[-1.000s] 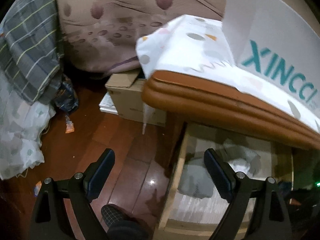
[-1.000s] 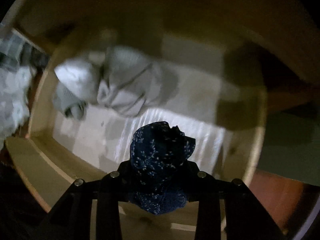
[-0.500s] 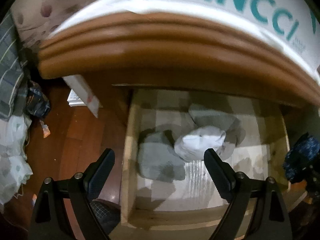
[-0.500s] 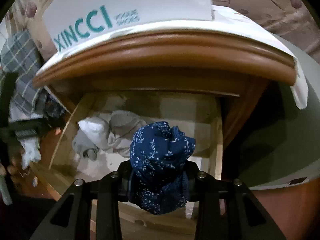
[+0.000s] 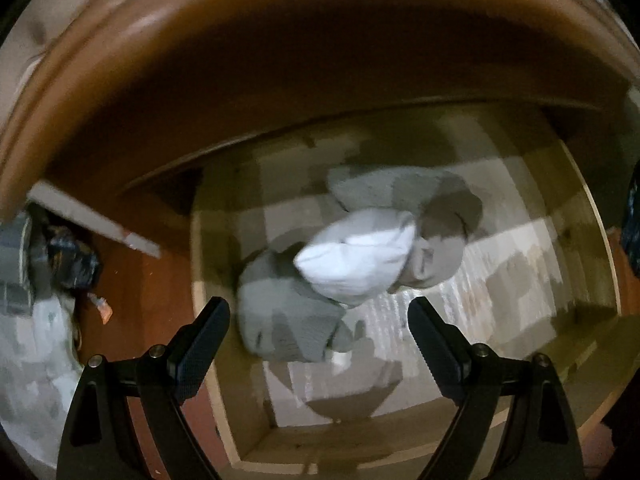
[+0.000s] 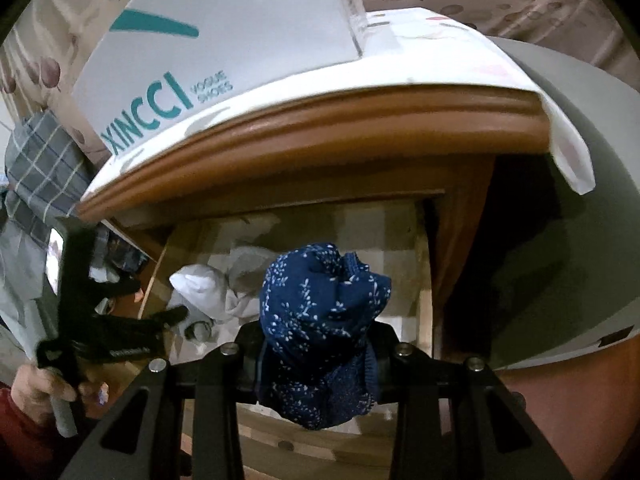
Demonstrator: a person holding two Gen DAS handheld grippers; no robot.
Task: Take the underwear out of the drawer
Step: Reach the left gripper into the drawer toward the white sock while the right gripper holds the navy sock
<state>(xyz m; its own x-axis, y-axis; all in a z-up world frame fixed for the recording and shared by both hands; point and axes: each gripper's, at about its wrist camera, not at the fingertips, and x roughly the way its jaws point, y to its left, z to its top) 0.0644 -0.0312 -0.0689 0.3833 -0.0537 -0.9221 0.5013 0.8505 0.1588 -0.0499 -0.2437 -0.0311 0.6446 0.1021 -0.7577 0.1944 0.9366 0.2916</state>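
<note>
A bunched navy floral underwear piece (image 6: 320,320) is clamped in the right gripper (image 6: 316,354), above the open drawer (image 5: 592,240). The left gripper (image 5: 316,320) is held wide and empty over white and grey garments (image 5: 356,256) left inside.

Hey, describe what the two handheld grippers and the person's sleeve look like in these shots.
Both are matte black. The left gripper has two flat fingers with finely textured dark pads, on triangular cut-out struts with silver rivets. The right gripper shows the same black struts and rivets. From the right wrist view, the left one carries small white lettering, unreadable, and a grey handle. The sleeve is red.
</note>
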